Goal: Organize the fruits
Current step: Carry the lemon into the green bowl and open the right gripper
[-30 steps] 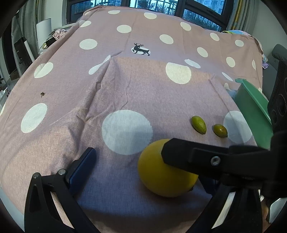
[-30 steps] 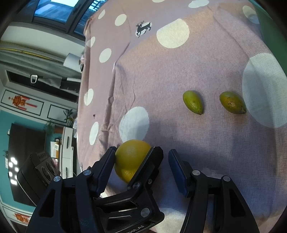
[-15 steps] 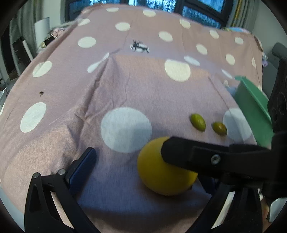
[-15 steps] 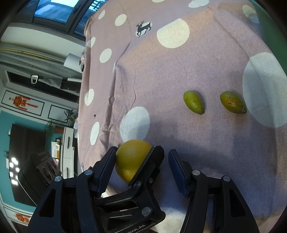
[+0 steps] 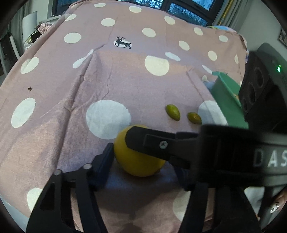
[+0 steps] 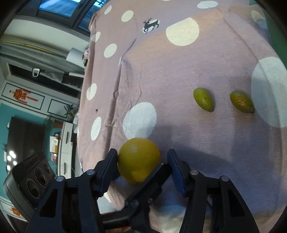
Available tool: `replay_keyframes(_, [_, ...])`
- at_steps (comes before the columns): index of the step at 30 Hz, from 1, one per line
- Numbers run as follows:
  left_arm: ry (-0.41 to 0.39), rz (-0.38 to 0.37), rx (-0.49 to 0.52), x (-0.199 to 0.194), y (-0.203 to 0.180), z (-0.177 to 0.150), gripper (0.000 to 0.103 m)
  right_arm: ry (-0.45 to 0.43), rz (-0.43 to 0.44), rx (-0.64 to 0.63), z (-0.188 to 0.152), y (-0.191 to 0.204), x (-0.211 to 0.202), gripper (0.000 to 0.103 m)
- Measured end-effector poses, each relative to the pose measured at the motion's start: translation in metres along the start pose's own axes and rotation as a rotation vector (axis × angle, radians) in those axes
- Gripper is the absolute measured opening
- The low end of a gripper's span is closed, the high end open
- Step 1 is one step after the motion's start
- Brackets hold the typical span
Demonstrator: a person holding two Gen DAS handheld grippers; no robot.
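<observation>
- Polka-dot cloth (image 5: pixel 71 100) spreads under everything.
- Green bin (image 5: pixel 227 100) sits far right.
- Your left gripper (image 5: pixel 141 157) pinches the yellow citrus (image 5: pixel 136 161) on the cloth.
- Your right gripper (image 6: pixel 141 166) hangs spread around it.
- Two small green fruits (image 6: pixel 203 99) lie beyond.

Polka-dot mauve tablecloth (image 5: pixel 53 93) under one yellow citrus (image 5: pixel 136 161), two small green fruits (image 5: pixel 173 112), green bin (image 5: pixel 227 100).

You are in a home: polka-dot tablecloth (image 5: pixel 125 75) with a deer, big windows (image 5: pixel 179 7), potted plants (image 6: pixel 69 110), red wall ornament (image 6: pixel 19 94)
</observation>
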State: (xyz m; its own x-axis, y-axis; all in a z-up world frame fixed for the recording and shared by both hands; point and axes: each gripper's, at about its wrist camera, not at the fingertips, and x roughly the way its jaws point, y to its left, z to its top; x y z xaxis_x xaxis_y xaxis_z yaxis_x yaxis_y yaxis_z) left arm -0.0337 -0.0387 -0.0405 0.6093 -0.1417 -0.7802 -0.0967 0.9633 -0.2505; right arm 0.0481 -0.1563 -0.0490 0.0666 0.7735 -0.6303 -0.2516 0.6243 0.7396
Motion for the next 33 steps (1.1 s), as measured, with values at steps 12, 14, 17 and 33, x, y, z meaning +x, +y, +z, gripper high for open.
replay_keyframes(12, [-0.028,0.036,0.044,-0.013,-0.016,0.011,0.054,-0.045,0.014,-0.024,-0.001,0.005,-0.017,0.051])
replay_keyframes(14, [-0.044,0.022,0.050,-0.018,-0.021,0.016,0.054,-0.074,0.033,-0.022,0.000,0.005,-0.028,0.051])
replay_keyframes(17, [-0.081,0.014,0.078,-0.028,-0.032,0.023,0.054,-0.125,0.056,-0.031,0.001,0.006,-0.044,0.051])
replay_keyframes(33, [-0.200,-0.052,0.319,-0.045,-0.134,0.068,0.054,-0.437,0.083,0.043,0.013,-0.017,-0.156,0.052])
